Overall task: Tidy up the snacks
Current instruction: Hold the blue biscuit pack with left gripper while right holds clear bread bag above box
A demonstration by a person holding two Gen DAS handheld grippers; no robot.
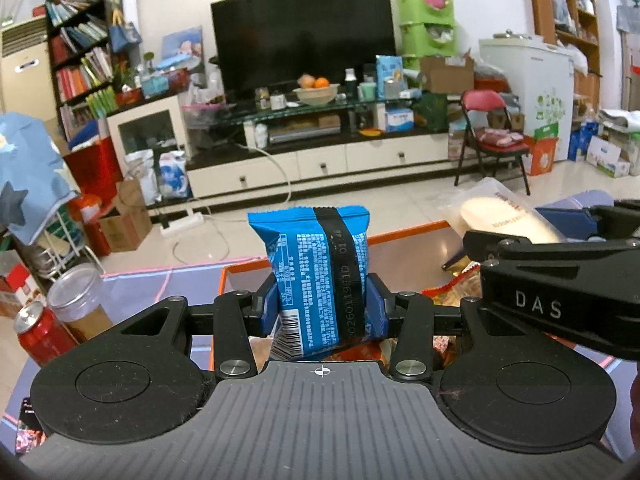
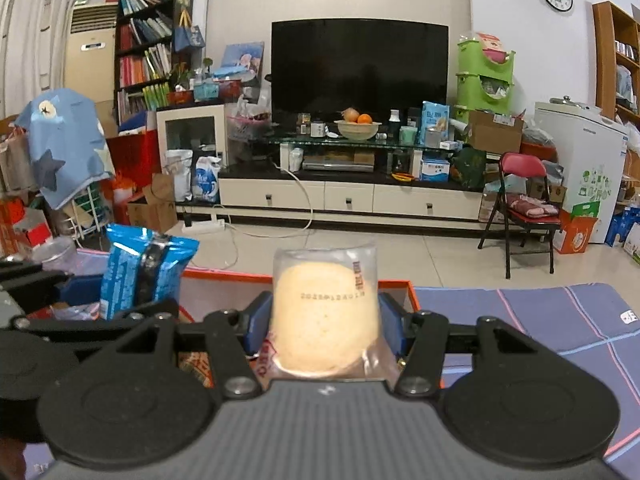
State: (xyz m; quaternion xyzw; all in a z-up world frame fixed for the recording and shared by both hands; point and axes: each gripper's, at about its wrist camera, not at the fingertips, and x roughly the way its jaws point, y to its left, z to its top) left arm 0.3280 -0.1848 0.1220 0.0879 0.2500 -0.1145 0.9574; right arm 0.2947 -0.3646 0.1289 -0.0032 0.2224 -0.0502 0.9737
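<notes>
My left gripper (image 1: 320,308) is shut on a blue snack packet (image 1: 316,276), held upright above an orange-rimmed box (image 1: 404,232) with several snacks in it. My right gripper (image 2: 324,324) is shut on a clear-wrapped pale round bun (image 2: 324,320), held over the same orange-rimmed box (image 2: 412,292). In the left wrist view the right gripper (image 1: 580,236) and its bun (image 1: 504,216) show at the right. In the right wrist view the blue packet (image 2: 140,272) shows at the left, close beside the bun.
A red can (image 1: 40,332) and a clear lidded jar (image 1: 76,300) stand on the purple checked cloth (image 2: 540,320) left of the box. Beyond the table are tiled floor, a TV cabinet (image 1: 316,164), a red folding chair (image 1: 492,132) and cluttered shelves.
</notes>
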